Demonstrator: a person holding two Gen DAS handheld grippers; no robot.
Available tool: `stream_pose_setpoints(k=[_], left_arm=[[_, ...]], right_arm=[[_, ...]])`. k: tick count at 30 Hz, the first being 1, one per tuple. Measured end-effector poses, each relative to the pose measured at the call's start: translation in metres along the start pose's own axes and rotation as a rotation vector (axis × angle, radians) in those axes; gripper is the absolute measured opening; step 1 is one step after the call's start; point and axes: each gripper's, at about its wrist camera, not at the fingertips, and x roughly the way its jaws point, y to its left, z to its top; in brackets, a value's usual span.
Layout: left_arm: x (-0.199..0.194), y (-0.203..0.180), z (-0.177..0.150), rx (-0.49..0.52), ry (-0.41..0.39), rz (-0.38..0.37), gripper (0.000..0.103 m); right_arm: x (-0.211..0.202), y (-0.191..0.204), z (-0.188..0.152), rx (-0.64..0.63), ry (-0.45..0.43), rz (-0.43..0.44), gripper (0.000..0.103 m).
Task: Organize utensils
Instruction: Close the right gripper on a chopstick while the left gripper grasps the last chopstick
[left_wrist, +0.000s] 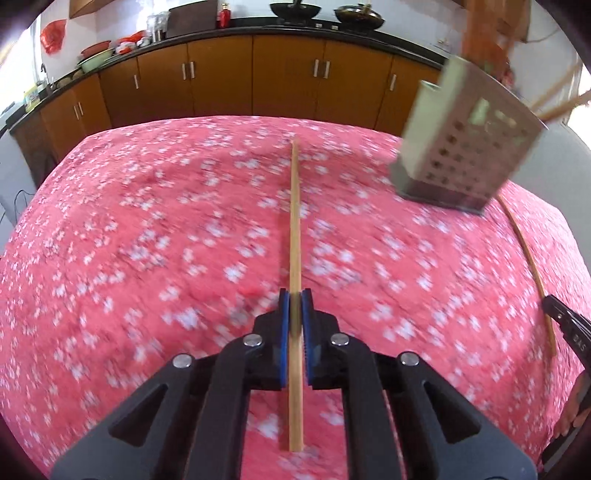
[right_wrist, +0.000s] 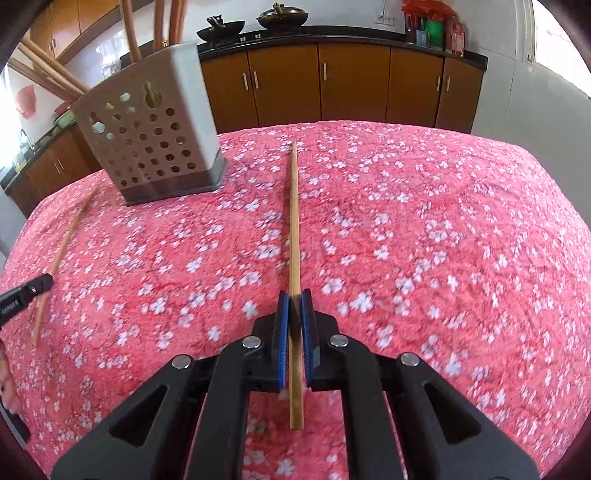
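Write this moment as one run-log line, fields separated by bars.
left gripper: shut on chopstick | right gripper: shut on second chopstick | utensil holder: upright on tablecloth

Bright daylight enters from the sides; left view motion-blurred across the cloth (left_wrist: 147, 240), right view sharper; fisheye bending, dark corners

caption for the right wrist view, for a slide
Right gripper shut on a chopstick, perforated holder behind.

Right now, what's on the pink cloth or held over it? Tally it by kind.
Chopsticks: 2, one in the left claw, one in the right claw
Utensil holder: 1
Total: 3
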Motion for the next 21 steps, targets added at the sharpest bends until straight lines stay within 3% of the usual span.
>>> stream_pose_setpoints(k=[7, 21], left_arm=[[-0.0009, 0.0106, 0.0006, 0.038, -0.044, -0.001, 0.011], [-0.0043, 0.0131, -0.0012, -0.003, -0.044, -0.044, 0.011]], right_arm=[[0.0083, -0.0033, 0.0091, -0.011, -0.017, -0.017, 0.008], [0.0091, -0.009, 0.0085, 0.01, -0.02, 0.002, 0.008]])
